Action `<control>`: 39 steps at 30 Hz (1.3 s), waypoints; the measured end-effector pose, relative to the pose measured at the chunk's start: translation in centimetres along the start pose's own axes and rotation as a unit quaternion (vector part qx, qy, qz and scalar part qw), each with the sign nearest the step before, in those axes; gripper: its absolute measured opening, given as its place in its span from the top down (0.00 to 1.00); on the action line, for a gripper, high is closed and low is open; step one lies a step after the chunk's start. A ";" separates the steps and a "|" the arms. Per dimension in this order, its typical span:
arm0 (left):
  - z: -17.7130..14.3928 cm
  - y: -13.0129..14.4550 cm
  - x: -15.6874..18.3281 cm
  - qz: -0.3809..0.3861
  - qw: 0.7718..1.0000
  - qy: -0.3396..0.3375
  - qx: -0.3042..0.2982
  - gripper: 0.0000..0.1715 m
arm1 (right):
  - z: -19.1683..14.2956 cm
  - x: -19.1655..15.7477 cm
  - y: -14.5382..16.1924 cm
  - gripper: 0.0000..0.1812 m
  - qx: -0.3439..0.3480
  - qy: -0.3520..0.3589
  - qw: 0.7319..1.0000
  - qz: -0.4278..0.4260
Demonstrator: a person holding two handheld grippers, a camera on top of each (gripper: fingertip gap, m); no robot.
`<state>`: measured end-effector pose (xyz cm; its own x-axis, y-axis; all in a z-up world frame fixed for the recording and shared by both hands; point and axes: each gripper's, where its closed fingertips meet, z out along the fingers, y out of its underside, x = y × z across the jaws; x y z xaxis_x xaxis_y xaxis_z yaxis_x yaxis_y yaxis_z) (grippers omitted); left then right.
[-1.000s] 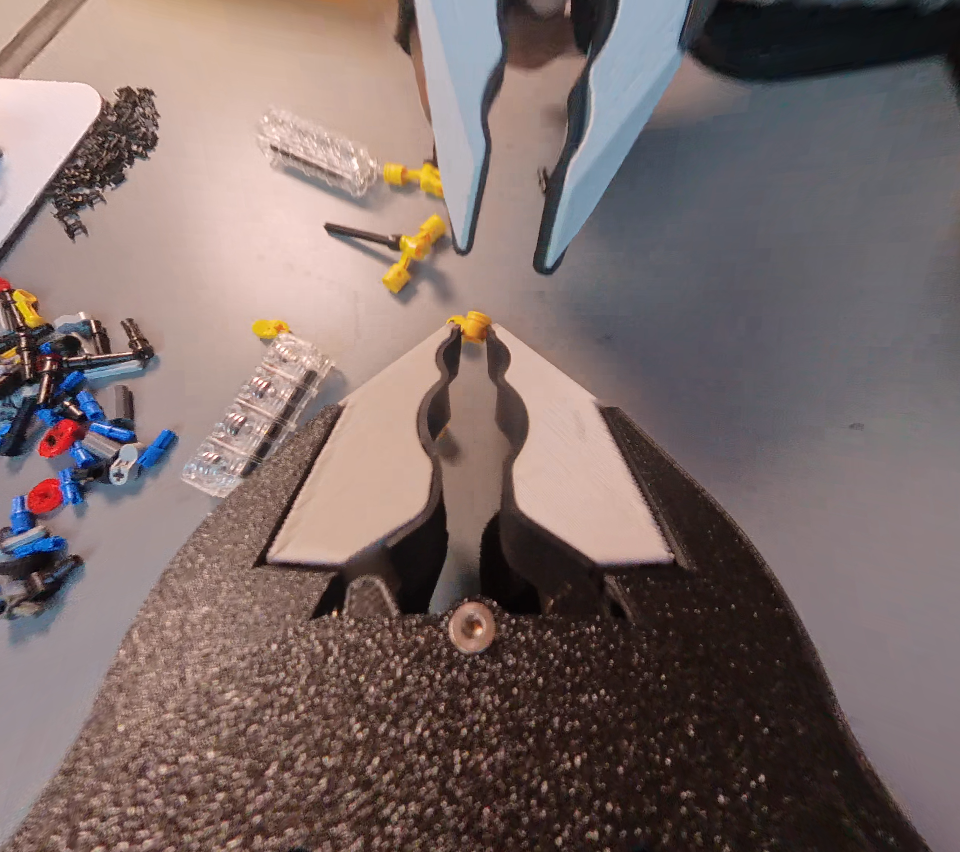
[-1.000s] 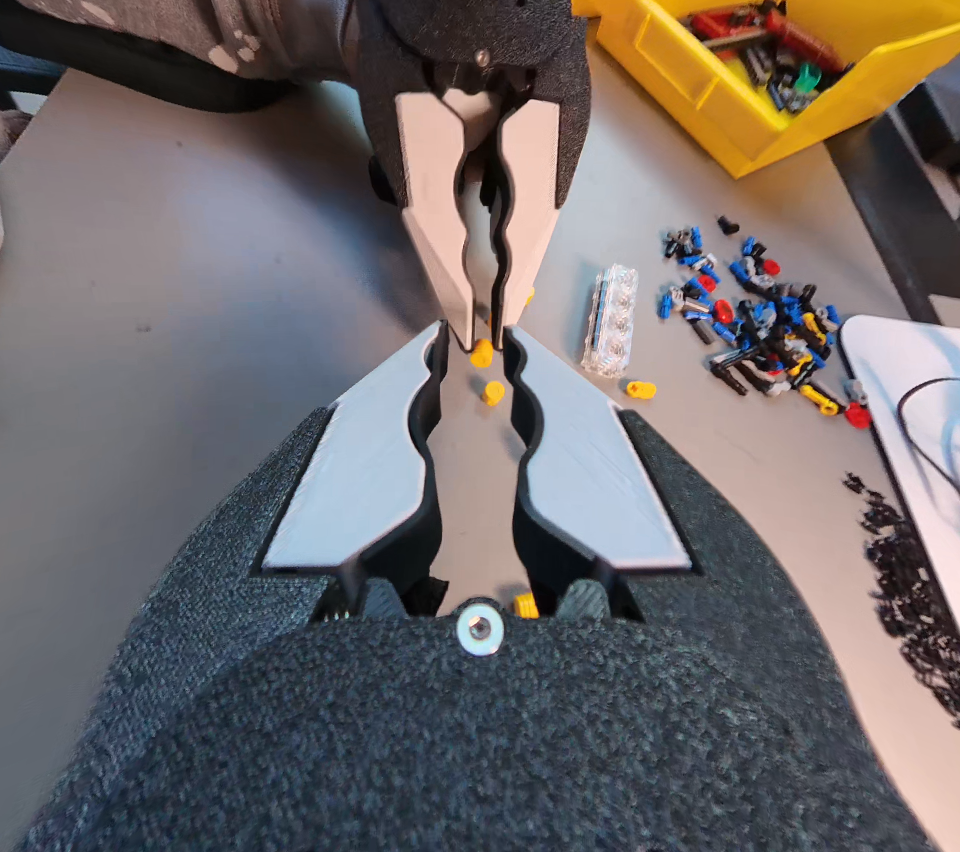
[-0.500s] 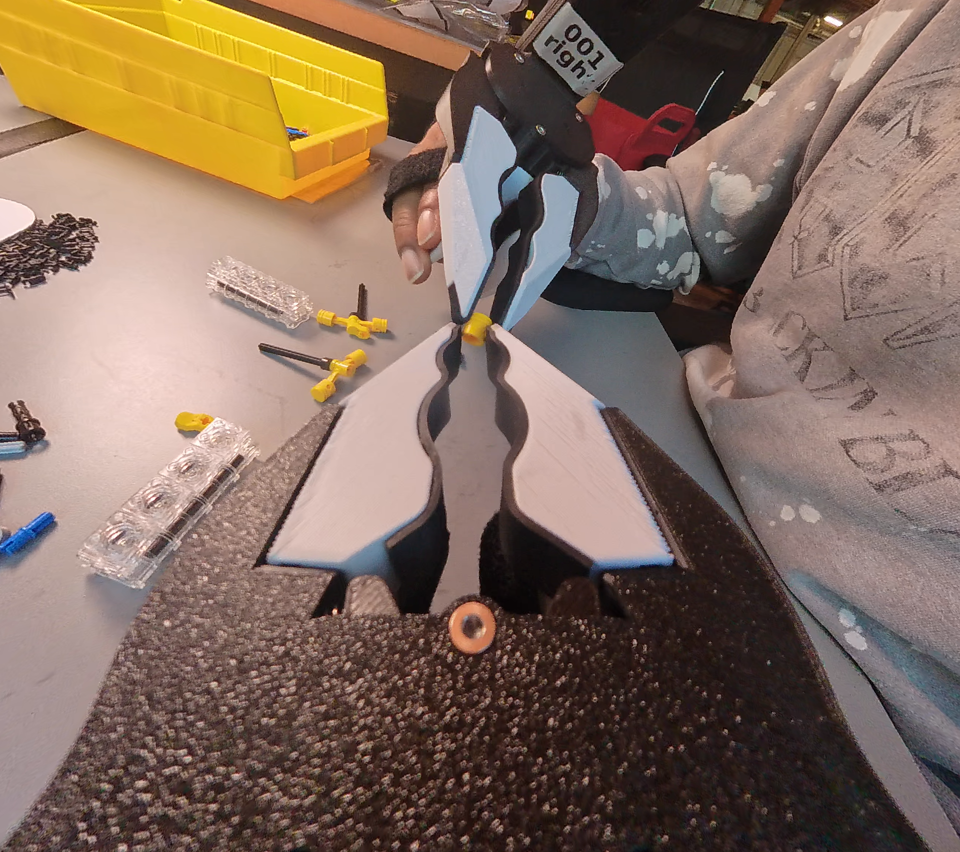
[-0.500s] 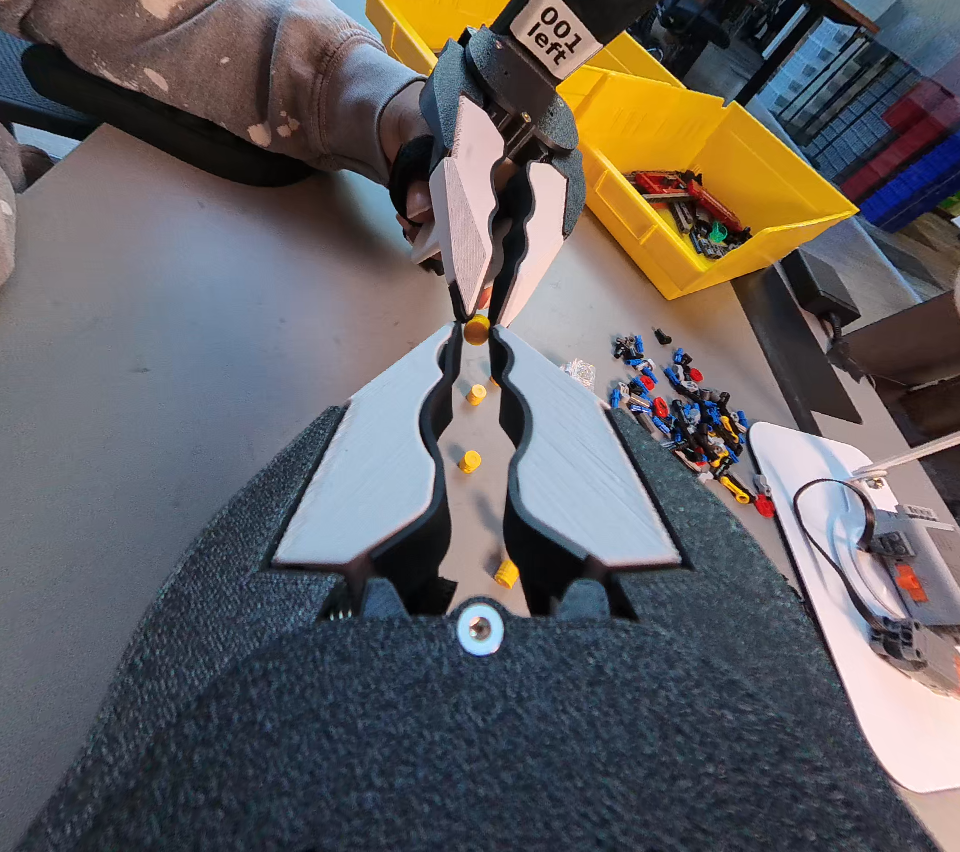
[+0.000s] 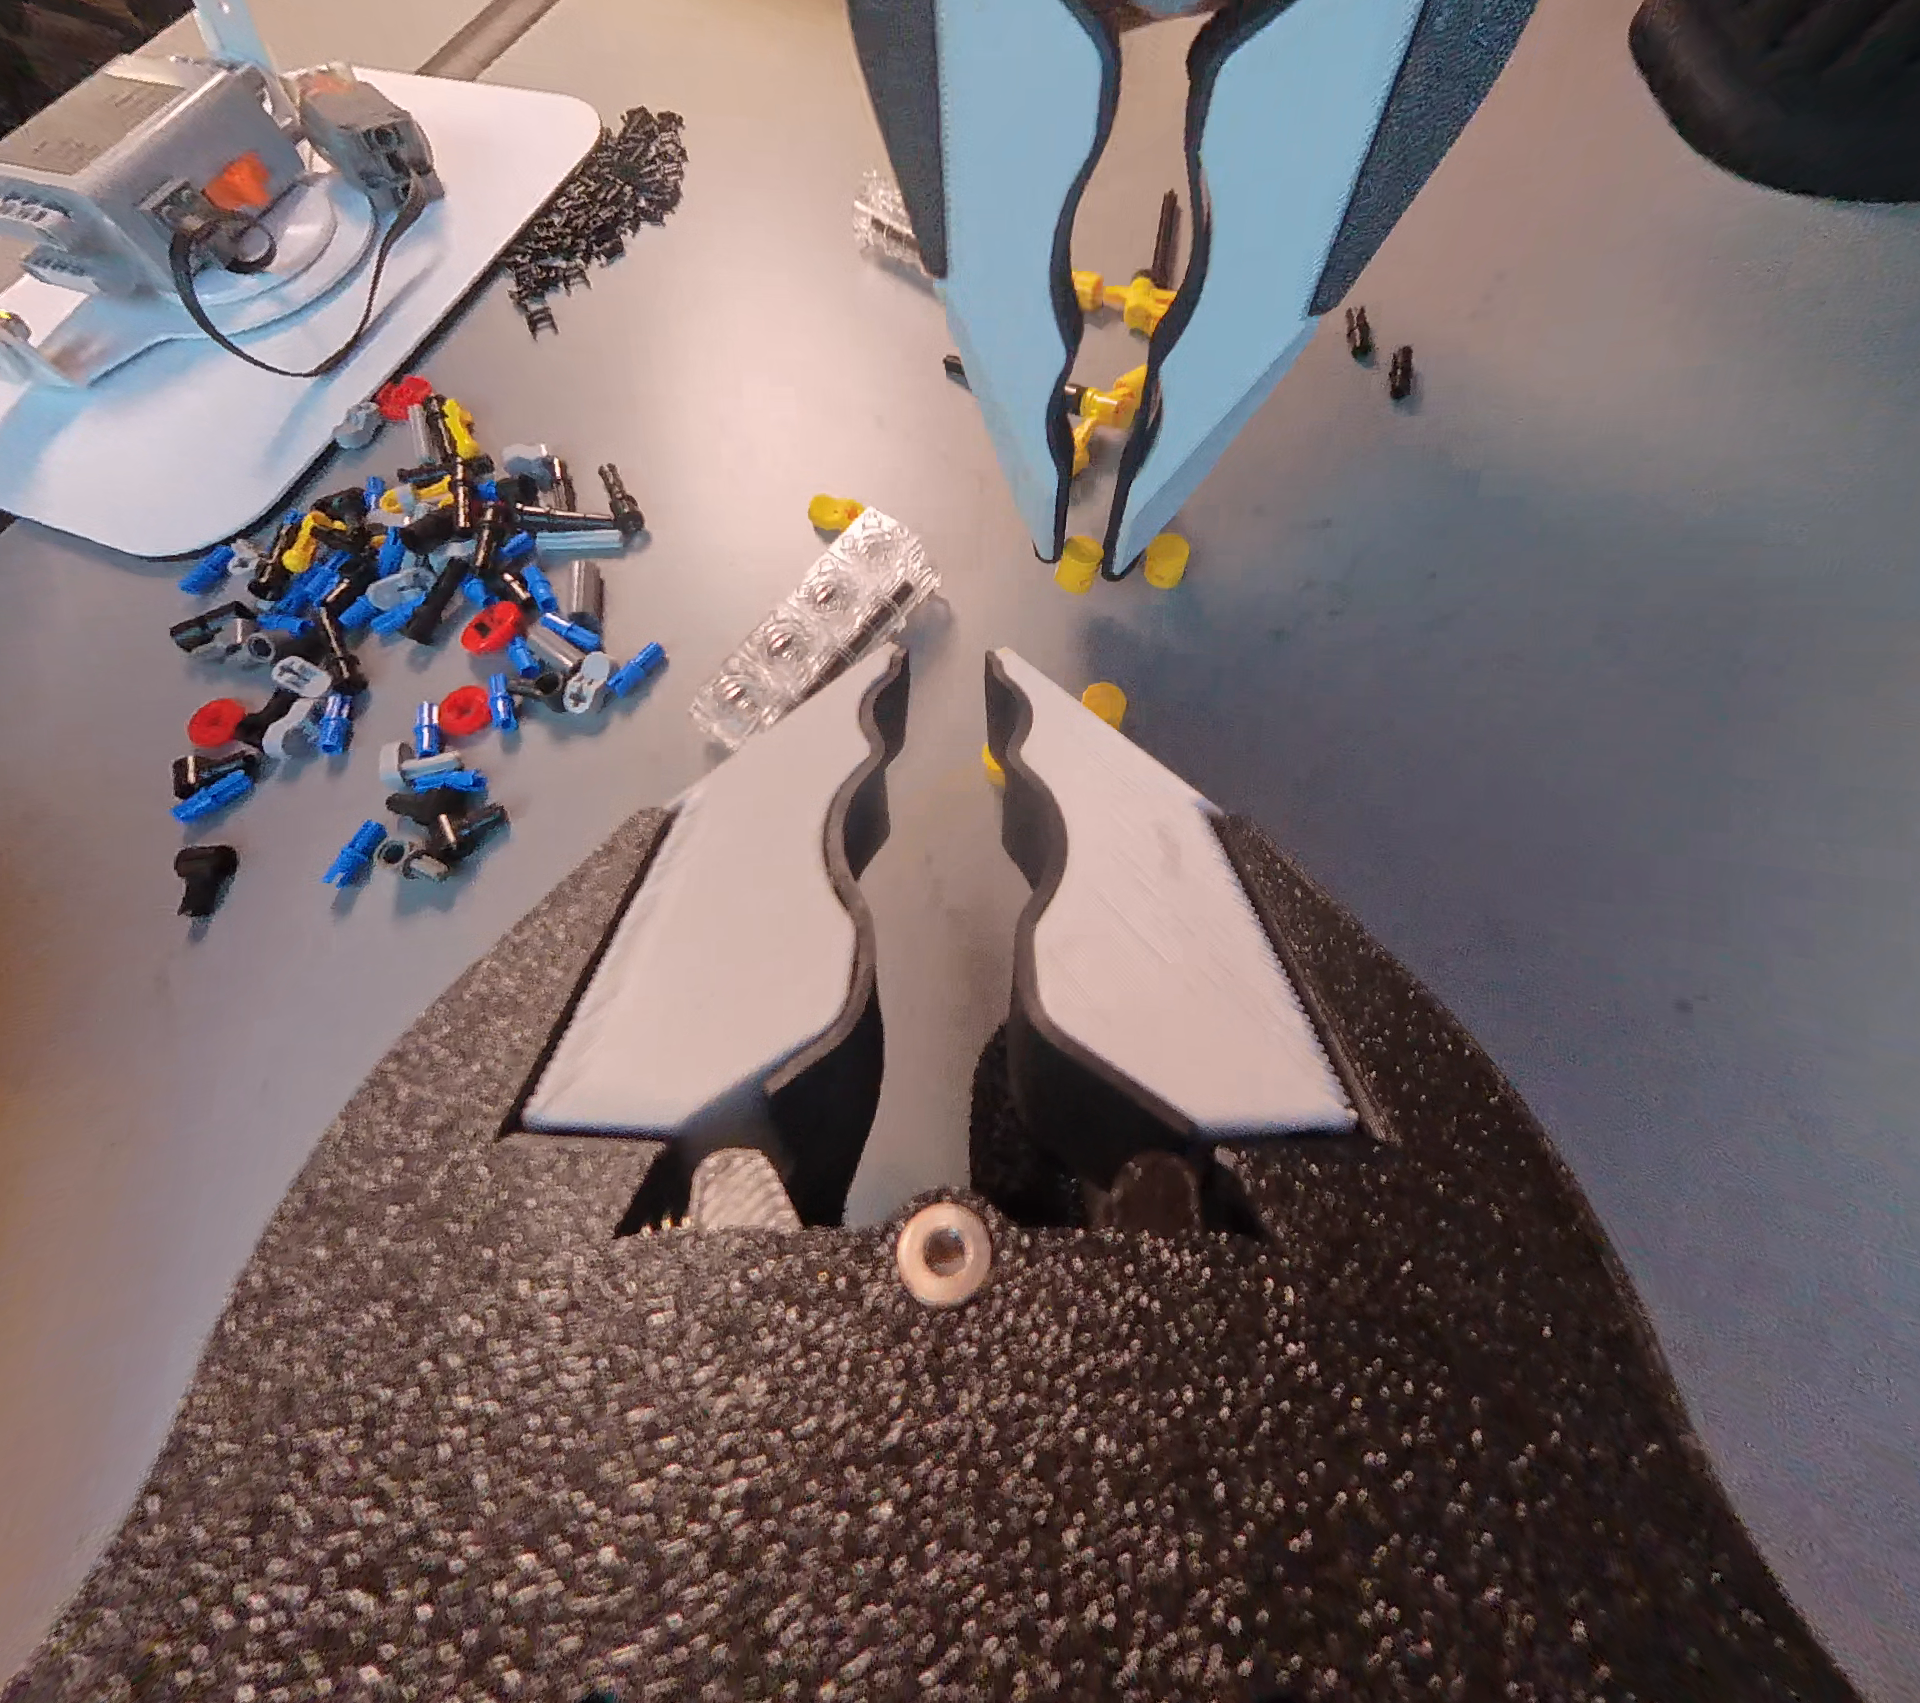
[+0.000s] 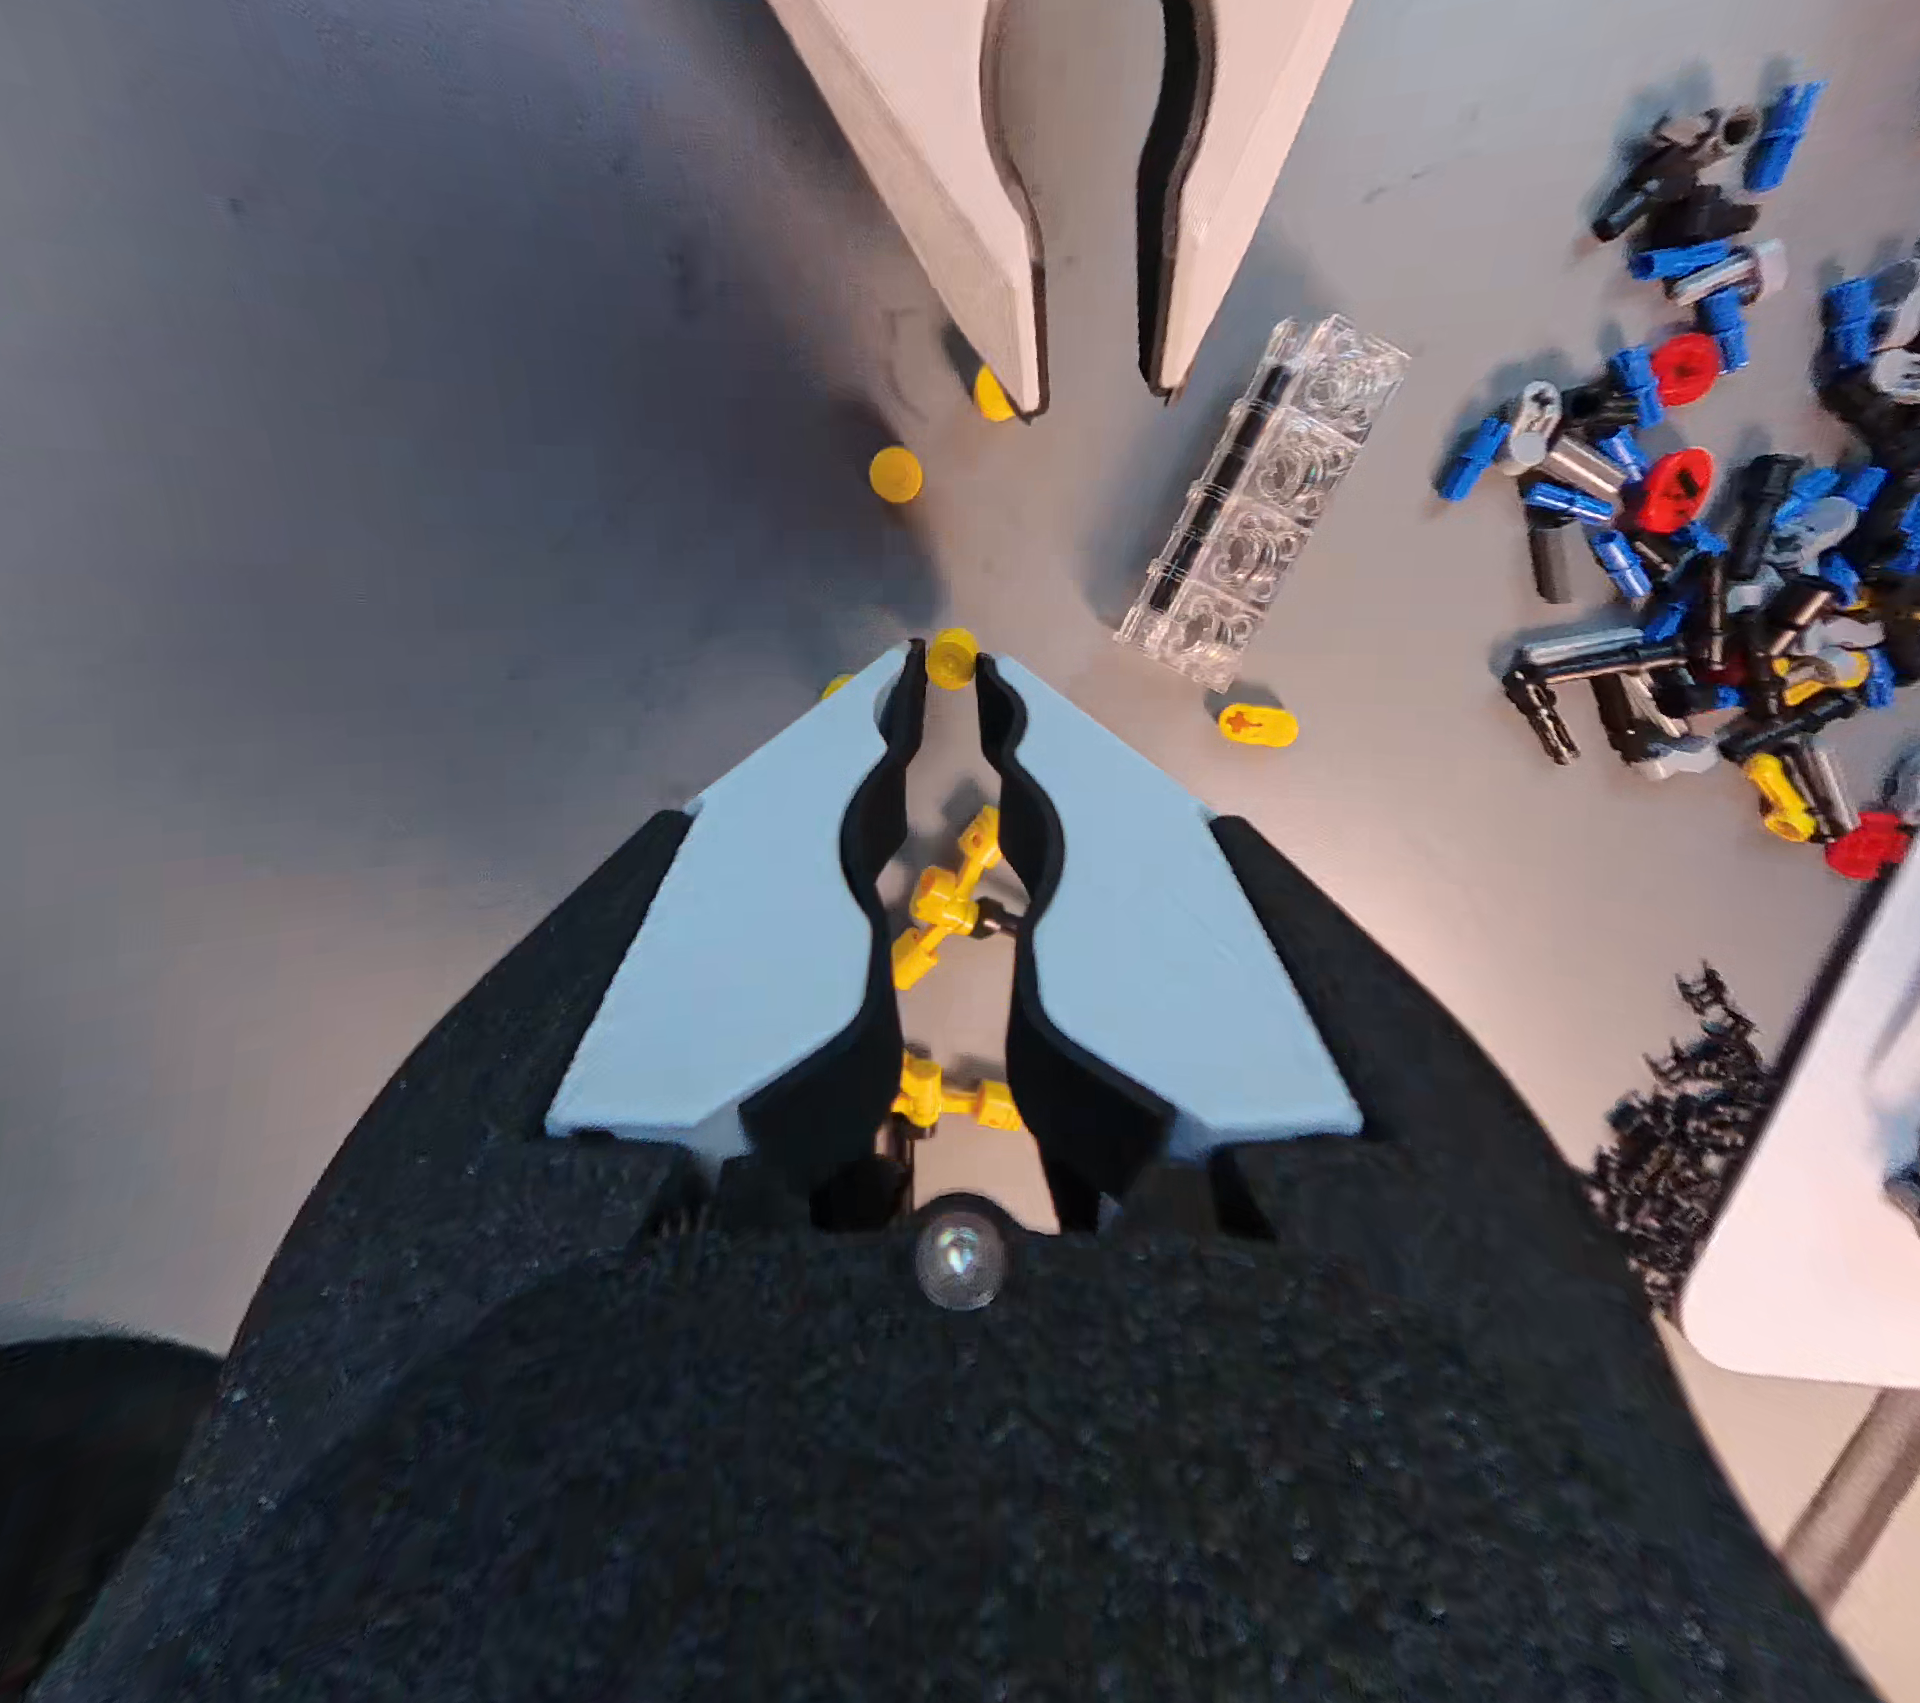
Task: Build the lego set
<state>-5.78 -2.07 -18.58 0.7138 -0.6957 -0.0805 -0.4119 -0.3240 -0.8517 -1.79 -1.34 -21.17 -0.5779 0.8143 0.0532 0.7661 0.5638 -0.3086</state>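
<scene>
Left gripper [image 5: 945,666] hangs over the grey table [image 5: 1558,718] w/ fingers spread, nothing between them; clear studded brick [image 5: 821,637] just beside its left fingertip, yellow bush [image 5: 1103,704] by the right one. Right gripper [image 6: 948,658] is nearly closed, tips pinching a small yellow bush [image 6: 951,656] at table level. Mixed blue/black/red pins pile [image 5: 416,604] lies farther left, near white plate [image 5: 343,323].

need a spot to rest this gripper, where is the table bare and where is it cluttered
Bare grey table to the right of both grippers, bordered by two black pins. Crowded left: the mixed parts pile, clear brick, white plate; yellow bushes between the fingertips.
</scene>
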 end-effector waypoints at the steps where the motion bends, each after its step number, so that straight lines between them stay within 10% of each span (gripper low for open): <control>1: 0.0 0.1 0.0 0.003 1.000 -0.001 -0.004 0.92 | 0.3 0.1 0.2 0.95 -0.020 -0.005 1.000 -0.003; 9: -0.5 -0.7 0.3 0.002 1.000 0.007 0.007 0.92 | 0.7 0.2 0.1 0.94 -0.034 -0.017 0.999 0.005; 17: -0.9 -1.8 0.3 -0.008 0.999 0.002 0.033 0.90 | -5.3 1.5 -0.2 0.88 0.169 0.063 0.982 0.061; 27: -1.3 -2.9 -2.5 -0.070 0.990 -0.060 0.106 0.88 | -14.4 5.8 2.6 0.86 0.483 0.297 0.798 0.202; 34: -0.7 -1.1 -3.6 -0.092 0.990 -0.084 0.060 0.83 | -17.9 6.7 7.0 0.83 0.528 0.413 0.706 0.229; 39: 0.6 0.3 -4.2 -0.081 0.993 -0.081 0.007 0.75 | -18.4 7.0 7.8 0.79 0.535 0.426 0.688 0.243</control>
<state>-8.54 1.15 -18.78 0.8526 -0.5220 -0.0240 -0.2778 -0.4138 -0.8670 5.31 11.24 -5.75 0.3968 0.9131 0.0941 -0.0983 0.1442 -0.9847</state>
